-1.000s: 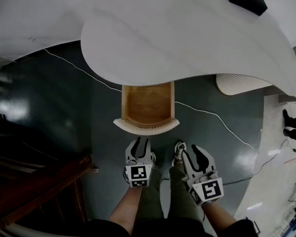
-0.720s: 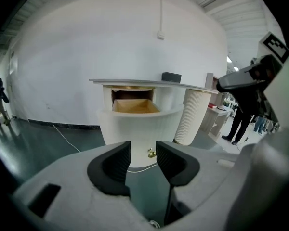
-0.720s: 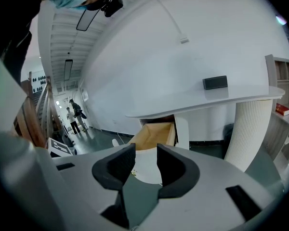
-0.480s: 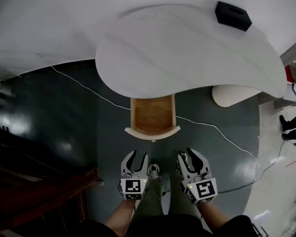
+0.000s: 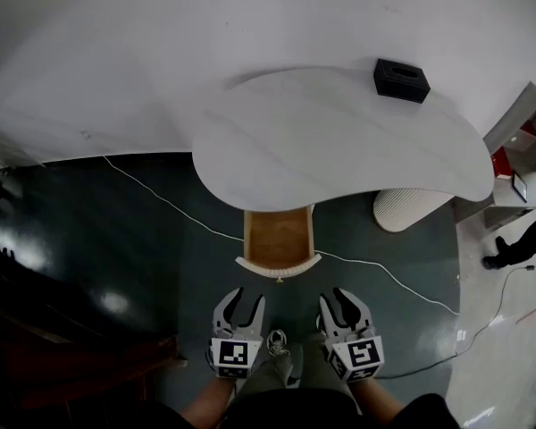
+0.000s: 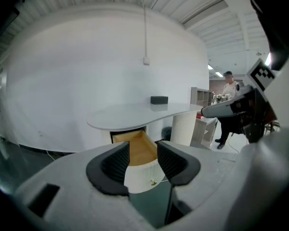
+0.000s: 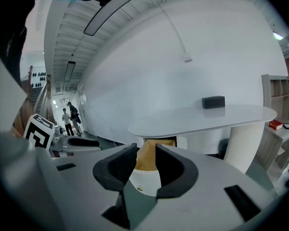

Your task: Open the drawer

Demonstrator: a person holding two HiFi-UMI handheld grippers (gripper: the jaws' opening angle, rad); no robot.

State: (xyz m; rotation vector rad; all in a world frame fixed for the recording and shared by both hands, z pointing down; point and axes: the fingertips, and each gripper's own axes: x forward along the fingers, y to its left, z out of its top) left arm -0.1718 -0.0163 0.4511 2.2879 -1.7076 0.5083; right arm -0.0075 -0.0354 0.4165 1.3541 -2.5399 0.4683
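The drawer (image 5: 278,239) stands pulled out from under the white table (image 5: 339,141), showing its wooden inside and a curved white front with a small knob (image 5: 279,278). Both grippers hover short of it, near the person's legs. My left gripper (image 5: 248,295) is apart from the drawer front, and its jaws are opening with nothing between them. My right gripper (image 5: 338,295) is also empty, and its jaws are closing. In the left gripper view the drawer (image 6: 140,147) shows beyond the left gripper (image 6: 143,159). In the right gripper view the drawer (image 7: 146,159) lies past the right gripper (image 7: 146,166).
A black box (image 5: 401,79) sits on the table's far right. A ribbed white pedestal (image 5: 402,210) carries the table on the right. A white cable (image 5: 161,199) runs over the dark floor. A person (image 5: 529,239) stands at the right edge, with dark wooden furniture (image 5: 62,365) lower left.
Both grippers have drawn back and up from the drawer front, which now looks smaller and farther off. The left jaws have spread wider. The drawer has stayed open.
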